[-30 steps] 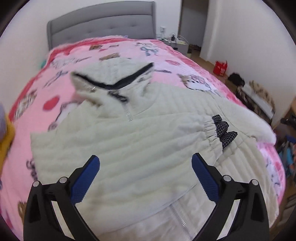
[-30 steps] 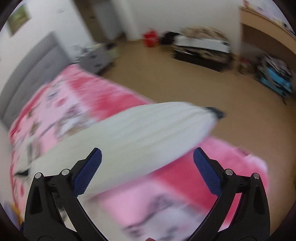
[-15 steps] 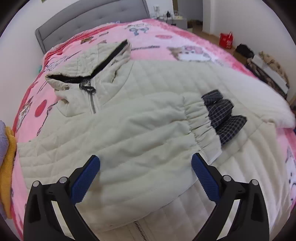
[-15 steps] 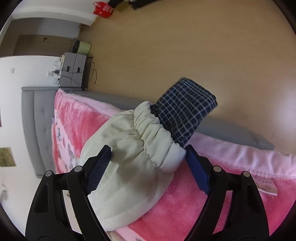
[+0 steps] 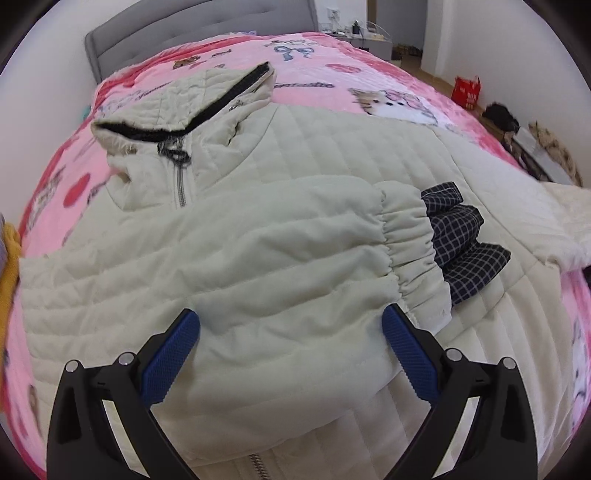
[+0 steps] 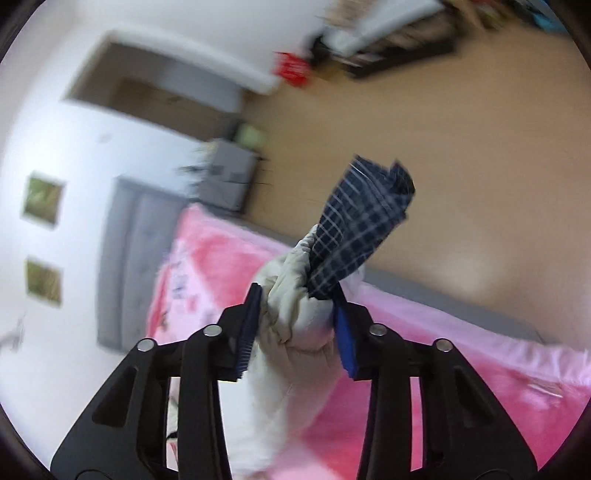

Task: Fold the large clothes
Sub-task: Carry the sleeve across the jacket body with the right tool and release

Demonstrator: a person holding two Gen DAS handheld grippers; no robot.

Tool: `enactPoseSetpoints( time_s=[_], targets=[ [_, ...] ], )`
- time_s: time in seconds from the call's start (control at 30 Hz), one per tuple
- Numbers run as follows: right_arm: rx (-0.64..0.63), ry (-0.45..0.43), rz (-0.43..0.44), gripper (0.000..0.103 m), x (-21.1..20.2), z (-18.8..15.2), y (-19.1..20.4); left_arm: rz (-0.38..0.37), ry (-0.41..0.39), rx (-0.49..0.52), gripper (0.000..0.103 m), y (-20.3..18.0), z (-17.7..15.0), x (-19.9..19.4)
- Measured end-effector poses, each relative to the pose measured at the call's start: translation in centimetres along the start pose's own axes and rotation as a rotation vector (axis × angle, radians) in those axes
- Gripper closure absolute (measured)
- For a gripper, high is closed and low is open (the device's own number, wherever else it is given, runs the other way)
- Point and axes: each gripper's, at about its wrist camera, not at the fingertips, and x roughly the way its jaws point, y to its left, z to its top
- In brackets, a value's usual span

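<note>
A cream quilted hooded jacket (image 5: 332, 166) lies spread on the pink bed. One sleeve (image 5: 277, 258) is folded across its chest, with a navy checked cuff (image 5: 461, 240) at its end. My left gripper (image 5: 290, 343) is open, its fingers low over this folded sleeve. My right gripper (image 6: 297, 325) is shut on the other sleeve (image 6: 295, 317) at its gathered end. That sleeve's navy checked cuff (image 6: 362, 229) sticks up beyond the fingers, lifted off the bed.
The pink patterned blanket (image 5: 369, 74) covers the bed, with a grey headboard (image 5: 184, 33) behind. A yellow garment (image 5: 7, 266) lies at the left edge. A grey nightstand (image 6: 232, 177), a red bag (image 5: 467, 90) and clutter stand on the wooden floor (image 6: 480, 147) beside the bed.
My right gripper has closed on the sleeve end and lifted and turned it. My left gripper has come lower and closer over the folded sleeve.
</note>
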Motion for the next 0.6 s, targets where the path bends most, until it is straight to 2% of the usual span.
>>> enactPoseSetpoints(
  time_s=[0.07, 0.13, 0.23, 0.27, 0.33, 0.37, 0.4, 0.43, 0.53, 0.6],
  targets=[
    [-0.119, -0.017, 0.09, 0.075, -0.9, -0.1, 6.1, -0.025, -0.015, -0.032, 0.005, 0.4, -0.2, -0.1],
    [-0.225, 0.005, 0.142, 0.075, -0.9, -0.9, 11.4, -0.04, -0.033, -0.034, 0.005, 0.6, -0.3, -0.3],
    [-0.42, 0.066, 0.252, 0.077, -0.8, -4.1, 20.3, -0.071, -0.061, -0.039, 0.005, 1.0, -0.7, -0.6],
    [-0.469, 0.115, 0.314, 0.078, -0.3, -6.1, 23.5, -0.083, -0.069, -0.04, 0.005, 1.2, -0.8, -0.7],
    [-0.535, 0.187, 0.394, 0.078, 0.3, -9.4, 27.5, -0.107, -0.078, -0.044, 0.005, 1.4, -0.9, -0.8],
    [-0.57, 0.23, 0.439, 0.099, 0.7, -11.6, 29.3, -0.125, -0.09, -0.048, 0.005, 1.7, -1.0, -1.0],
    [-0.598, 0.299, 0.508, 0.1, 1.3, -14.2, 31.5, -0.139, -0.105, -0.062, 0.005, 2.2, -1.2, -1.3],
    [-0.616, 0.364, 0.541, 0.1, 2.1, -16.8, 33.3, -0.153, -0.112, -0.075, 0.005, 2.6, -1.4, -1.5],
    [-0.743, 0.518, 0.589, 0.1, 3.6, -25.8, 37.3, -0.198, -0.129, -0.144, 0.005, 4.6, -2.3, -2.3],
    [-0.753, 0.639, 0.622, 0.1, 4.7, -31.1, 38.2, -0.214, -0.142, -0.188, 0.005, 6.2, -3.2, -3.1]
  ],
)
